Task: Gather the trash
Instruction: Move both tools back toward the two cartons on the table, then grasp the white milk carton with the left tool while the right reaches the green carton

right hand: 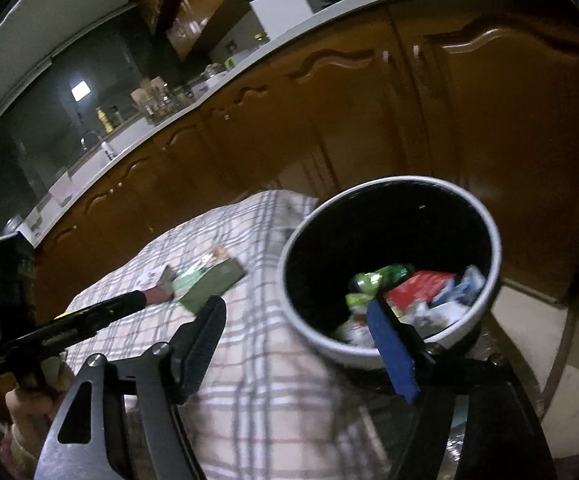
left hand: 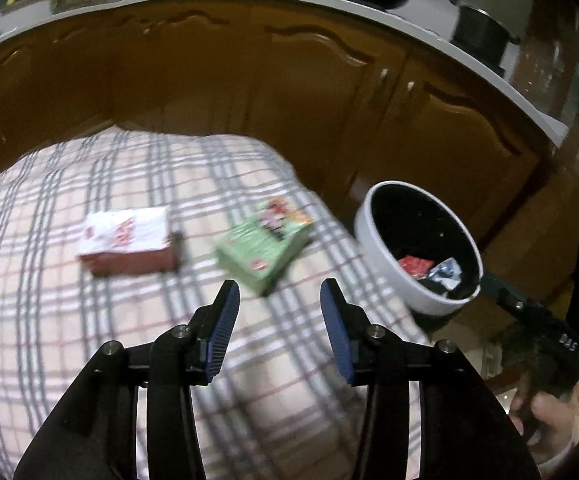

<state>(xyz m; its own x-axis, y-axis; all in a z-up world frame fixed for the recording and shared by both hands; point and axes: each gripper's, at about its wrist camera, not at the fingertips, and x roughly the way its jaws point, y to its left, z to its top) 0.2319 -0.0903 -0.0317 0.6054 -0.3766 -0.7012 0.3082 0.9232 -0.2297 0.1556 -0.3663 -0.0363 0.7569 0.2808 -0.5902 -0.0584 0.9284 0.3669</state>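
Observation:
A green box (left hand: 267,250) and a white-and-red box (left hand: 127,242) lie on the plaid tablecloth (left hand: 89,320). My left gripper (left hand: 279,298) is open and empty, just short of the green box. A white trash bin (left hand: 385,264) with a black inside stands off the table's right edge and holds wrappers. In the right wrist view my right gripper (right hand: 297,312) is open and empty at the near rim of the bin (right hand: 493,248), which holds a green can (right hand: 385,276) and wrappers. The green box (right hand: 209,280) lies to its left.
Brown wooden cabinets (left hand: 289,92) under a white countertop (left hand: 429,36) run behind the table. Pans stand on the counter. The right gripper's body (left hand: 545,320) reaches in from the right in the left wrist view; the left gripper's body (right hand: 69,320) shows in the right wrist view.

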